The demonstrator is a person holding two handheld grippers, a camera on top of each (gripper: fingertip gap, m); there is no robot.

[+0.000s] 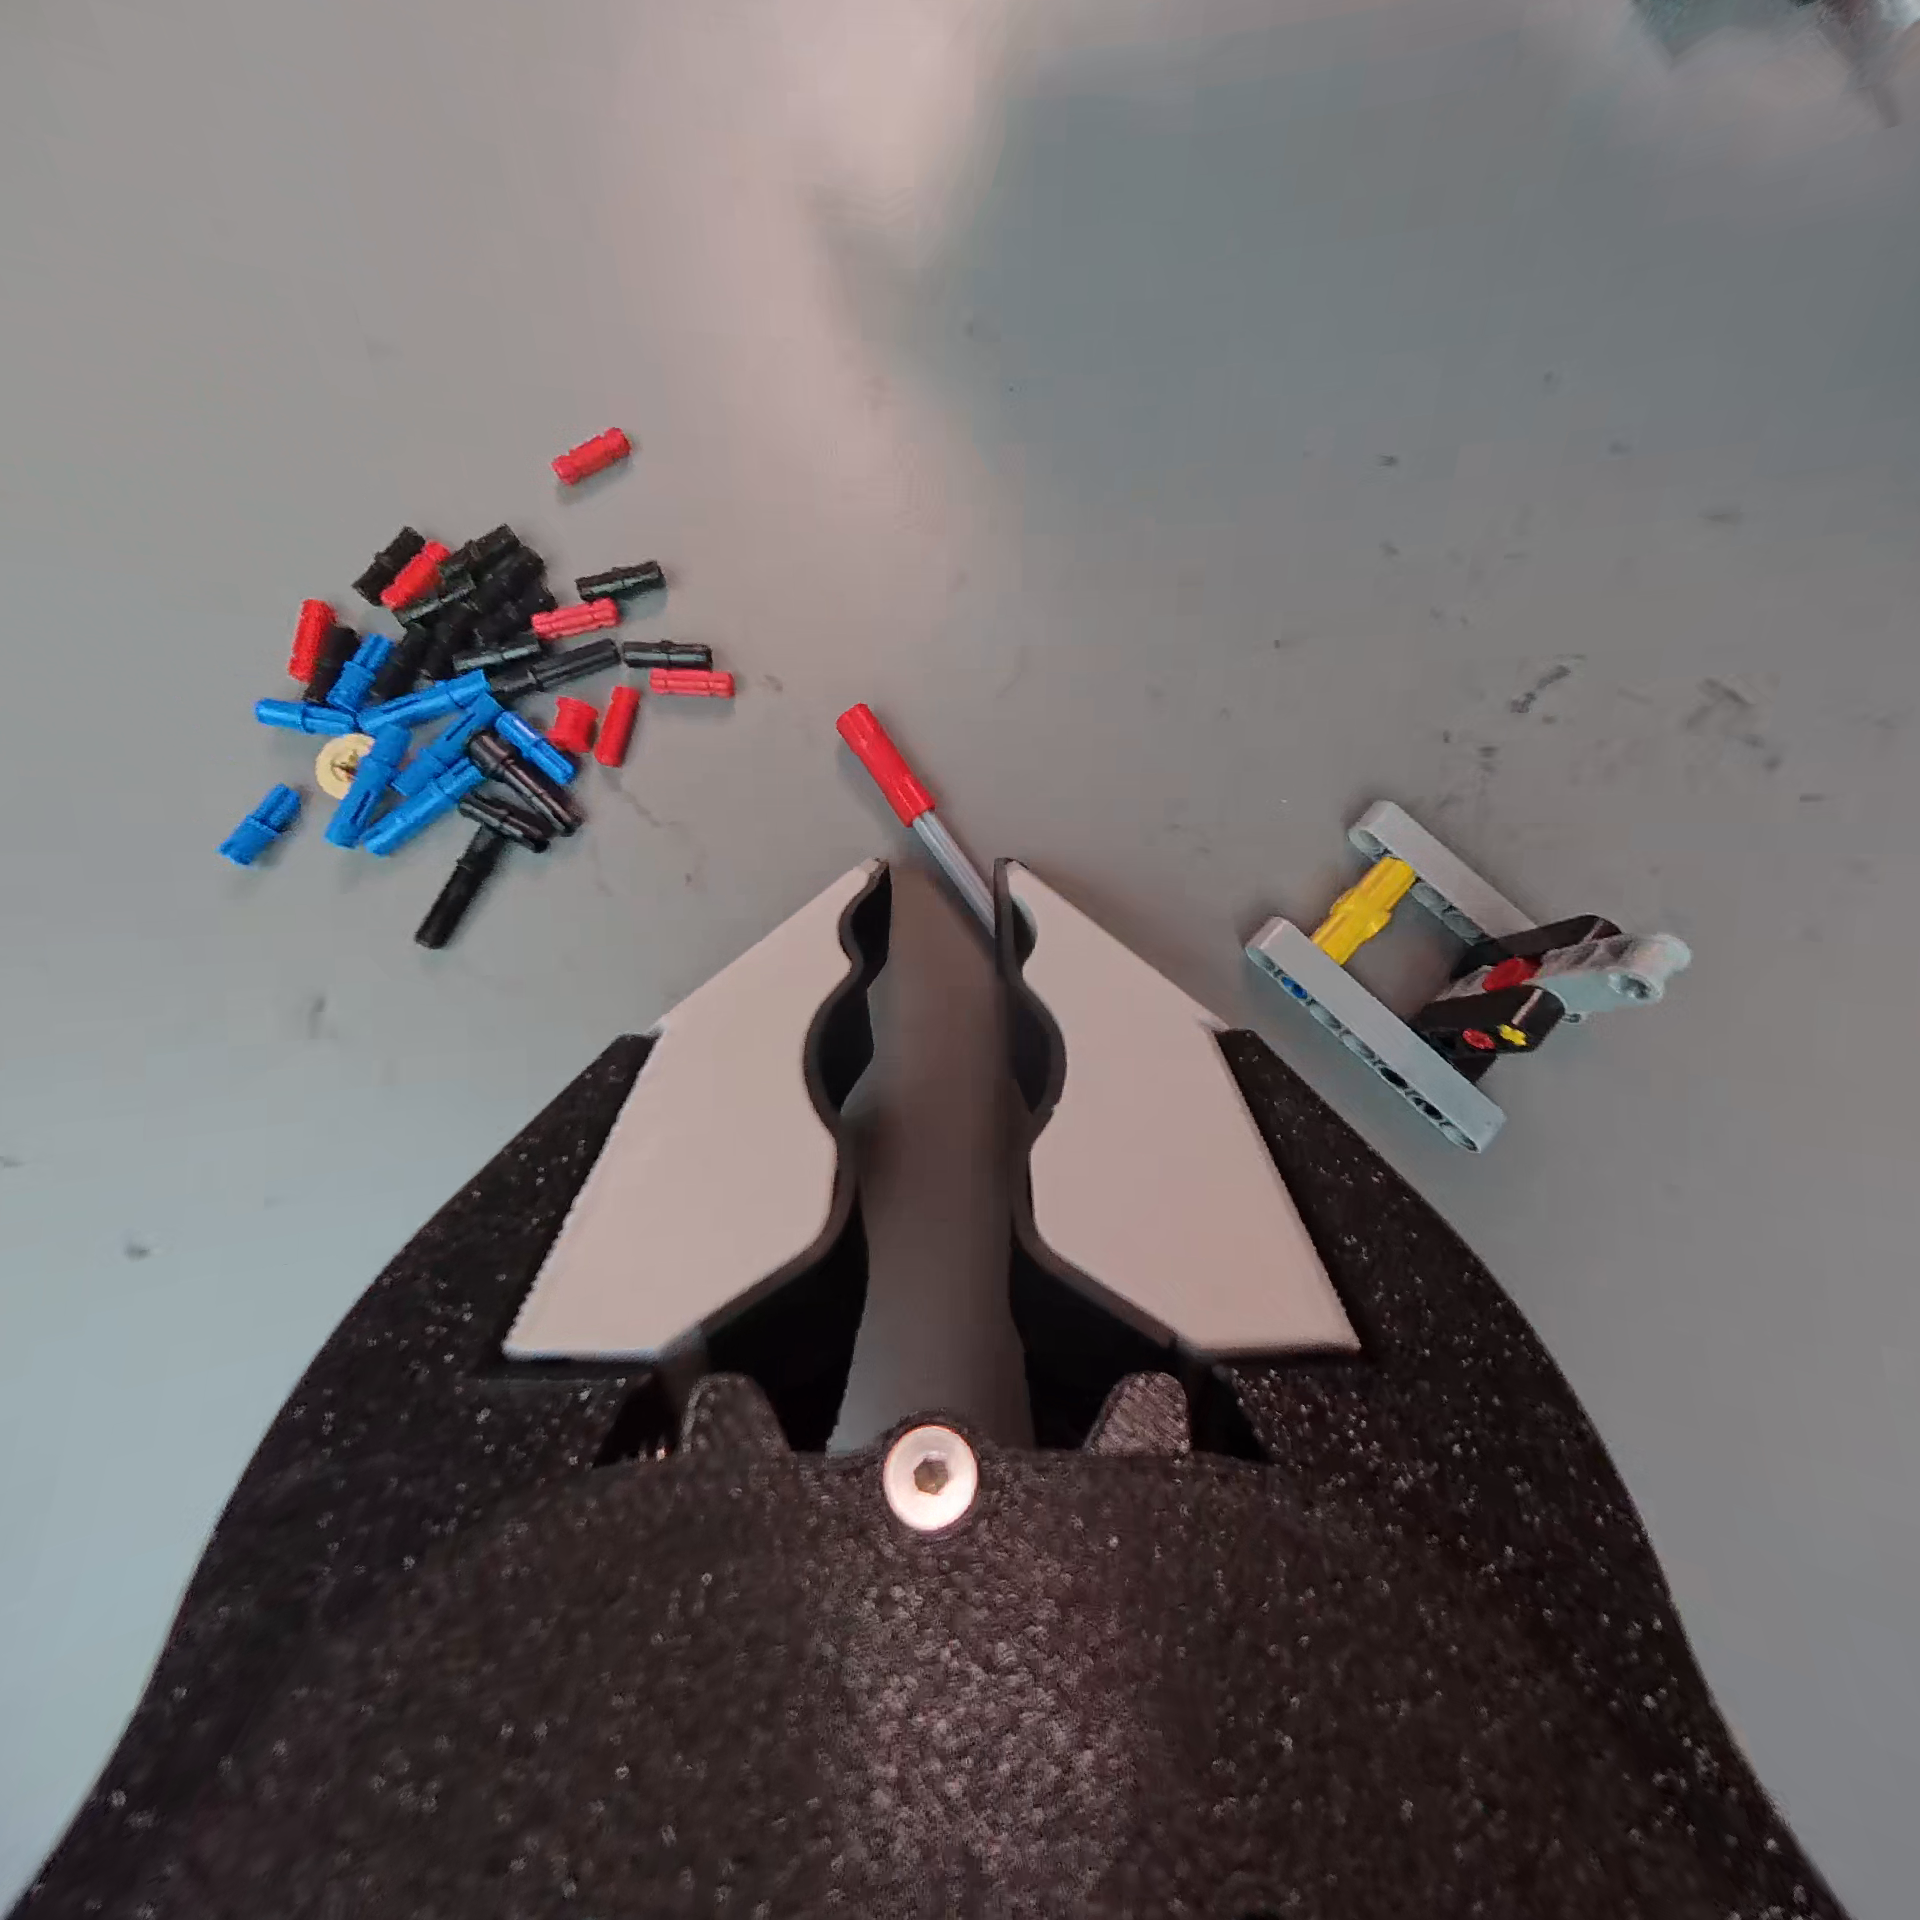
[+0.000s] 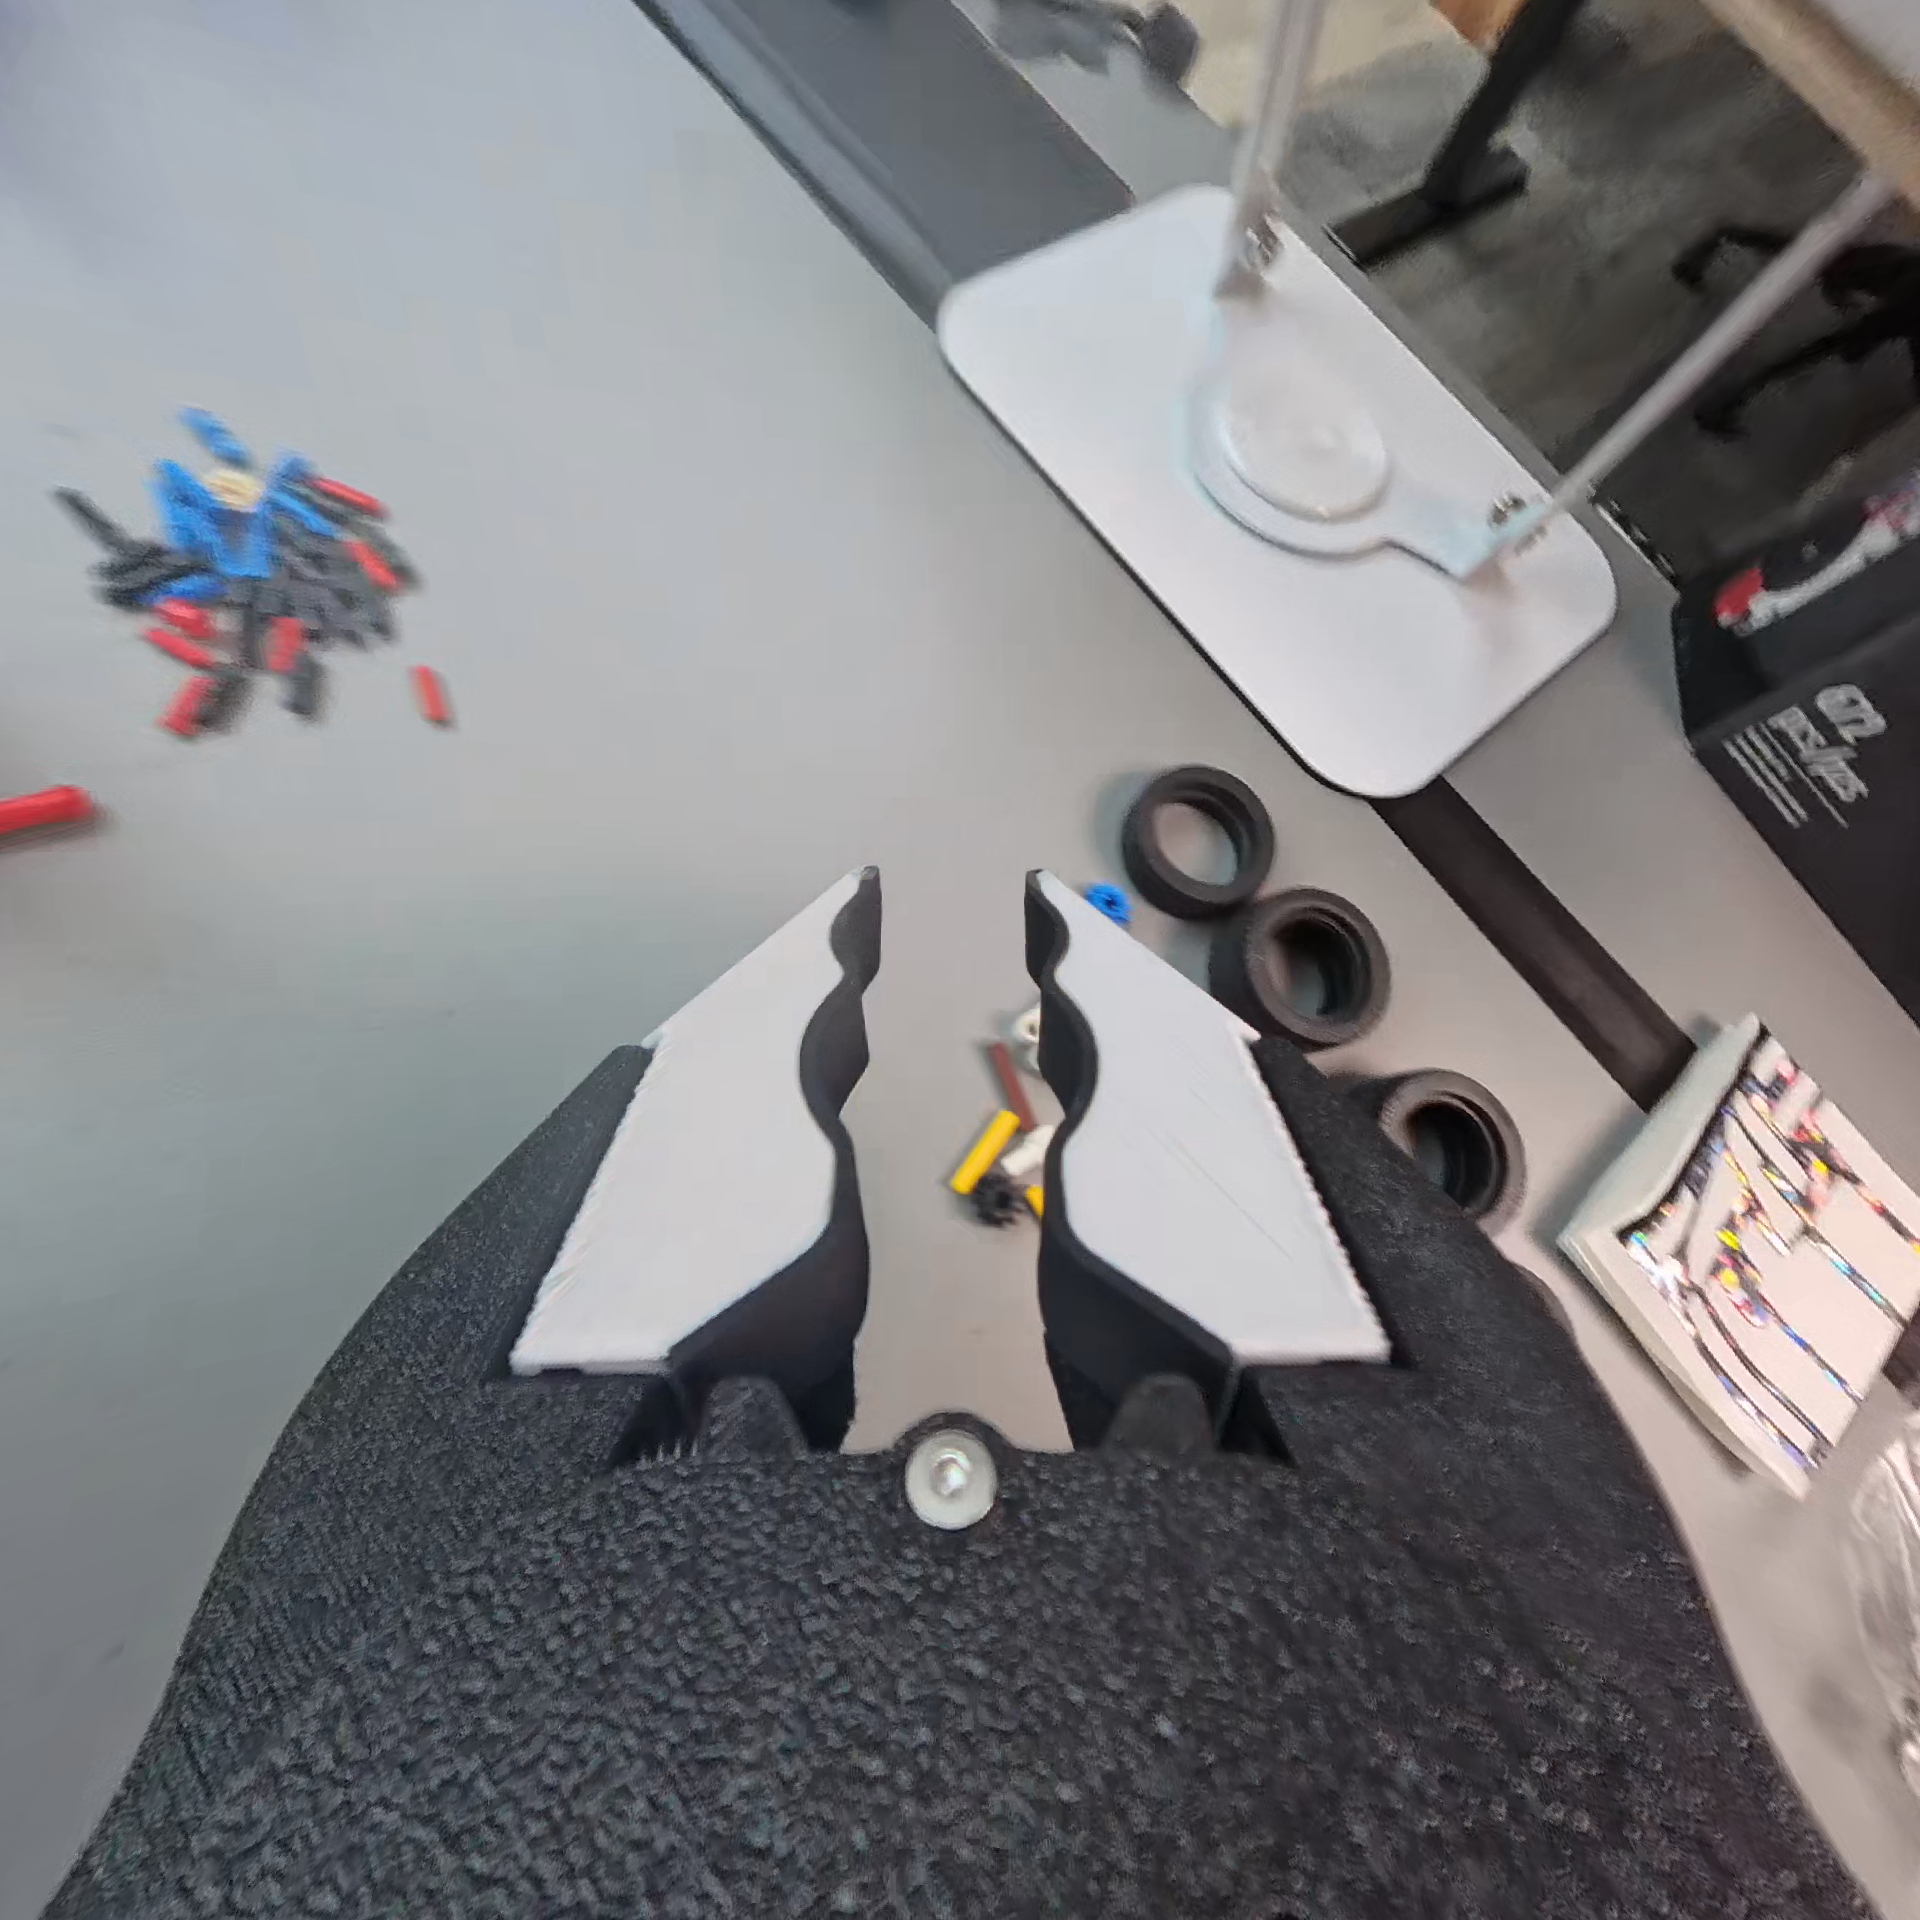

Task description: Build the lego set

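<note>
We see a heap of small blue, black and red plastic pins (image 1: 457, 686), then our left gripper (image 1: 942, 864), fingers apart around a grey axle with a red sleeve (image 1: 914, 810), then the grey-beamed lego frame (image 1: 1423, 966). Our right gripper (image 2: 953, 875) hangs apart, empty.

1. From my right tongs' view, a black box (image 2: 1808, 717) at the right edge of the frame bears white lettering and a red-and-white mark.
2. A booklet (image 2: 1756, 1236) at lower right bears shiny printed graphics, with no lettering I can make out.
</note>
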